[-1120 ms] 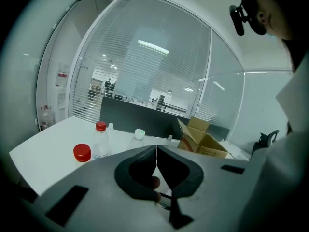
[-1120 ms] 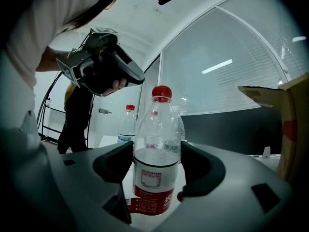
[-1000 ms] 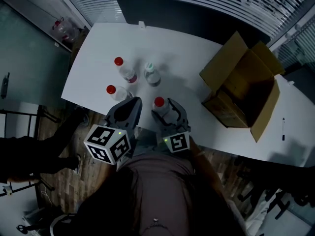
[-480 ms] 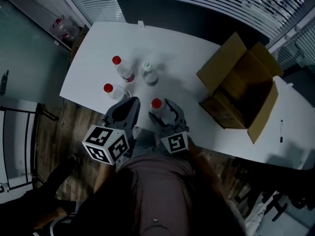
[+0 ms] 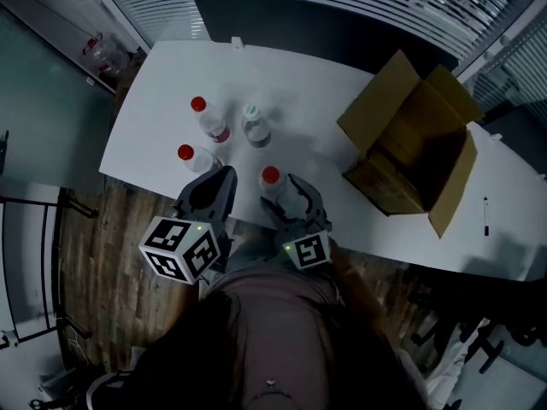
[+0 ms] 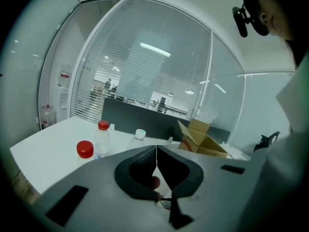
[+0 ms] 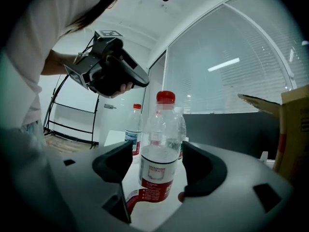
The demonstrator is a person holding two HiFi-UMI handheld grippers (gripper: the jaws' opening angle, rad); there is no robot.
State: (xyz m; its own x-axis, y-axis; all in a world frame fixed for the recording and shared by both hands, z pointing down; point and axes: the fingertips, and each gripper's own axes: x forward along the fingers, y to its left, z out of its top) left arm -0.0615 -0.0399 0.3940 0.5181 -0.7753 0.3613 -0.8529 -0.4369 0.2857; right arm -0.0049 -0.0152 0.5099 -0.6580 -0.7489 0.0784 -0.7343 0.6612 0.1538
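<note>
Right gripper (image 7: pixel 157 153): spread open, gripping nothing. Between the jaws, upright on the white tabletop (image 5: pixel 316 92), a clear plastic bottle with a red cap (image 7: pixel 161 134), red-labelled and part full of water. Thin gap at the left pad; on the right side, too close to tell whether touching or apart. From the head view, stands near the tabletop's front edge, roughly midway along it.

Left gripper (image 6: pixel 156 150): pressed fully together, pads meeting along one thin line, nothing between them. Held in a hand above the tabletop's near edge, to the left of the right gripper and tilted upward toward the glass wall.

Just beside the left gripper's tips, a second red-capped clear bottle (image 5: pixel 195 158). Behind that, a third red-capped clear bottle (image 5: pixel 209 125), and to its right, close by, a clear bottle with a pale cap (image 5: pixel 254 128); all three upright.

Well apart on the right, an open brown cardboard box (image 5: pixel 380 182), flaps up. Past the box, a dark pen (image 5: pixel 485 214) flat on the tabletop. Below the near edge, wooden floor (image 5: pixel 120 254).
</note>
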